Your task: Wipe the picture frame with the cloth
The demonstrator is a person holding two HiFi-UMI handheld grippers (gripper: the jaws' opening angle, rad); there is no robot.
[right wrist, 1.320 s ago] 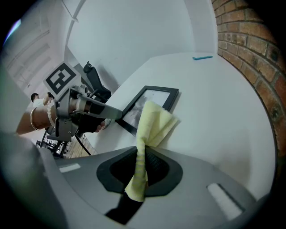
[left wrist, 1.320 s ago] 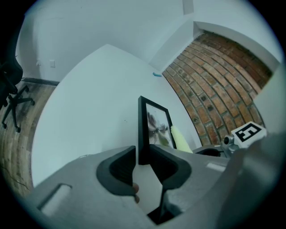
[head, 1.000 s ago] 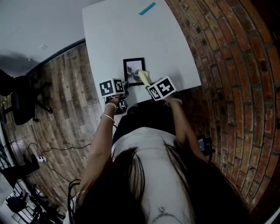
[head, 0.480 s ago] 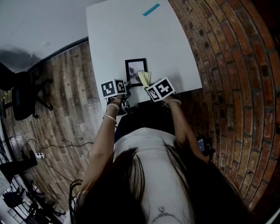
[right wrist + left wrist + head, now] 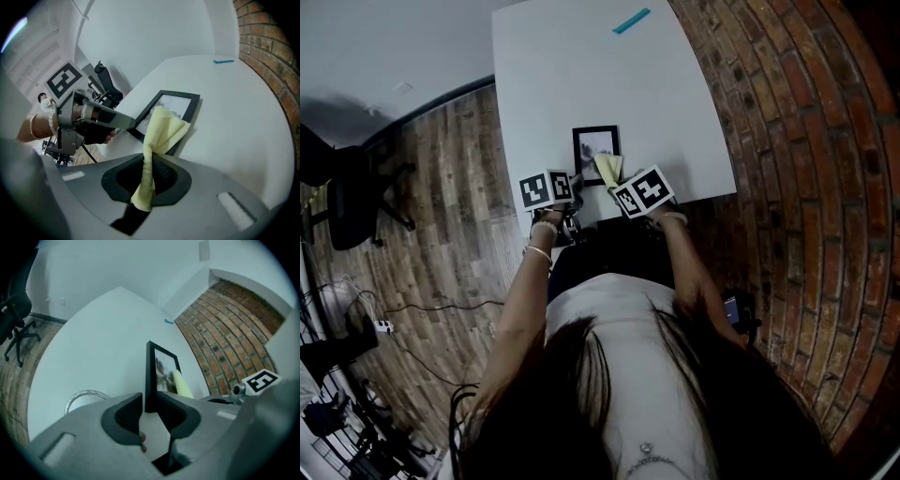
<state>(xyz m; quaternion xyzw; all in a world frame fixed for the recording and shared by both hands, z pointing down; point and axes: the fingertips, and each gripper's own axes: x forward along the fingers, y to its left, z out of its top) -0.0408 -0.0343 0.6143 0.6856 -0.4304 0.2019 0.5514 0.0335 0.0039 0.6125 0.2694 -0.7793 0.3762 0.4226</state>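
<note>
A black picture frame (image 5: 596, 150) lies near the front edge of the white table (image 5: 581, 75). My left gripper (image 5: 570, 190) grips the frame's near left edge (image 5: 151, 376), and the black rim sits pinched between its two pads. My right gripper (image 5: 149, 173) is shut on a yellow cloth (image 5: 161, 131). The cloth's free end drapes over the frame's near right corner (image 5: 176, 105). In the left gripper view the cloth (image 5: 182, 384) rests on the glass. In the head view the cloth (image 5: 608, 169) shows just ahead of the right gripper (image 5: 617, 187).
A small teal strip (image 5: 632, 21) lies at the table's far end. A brick wall (image 5: 787, 141) runs along the right. A round silvery object (image 5: 84, 400) sits on the table left of the left gripper. An office chair (image 5: 347, 206) stands on the wooden floor at left.
</note>
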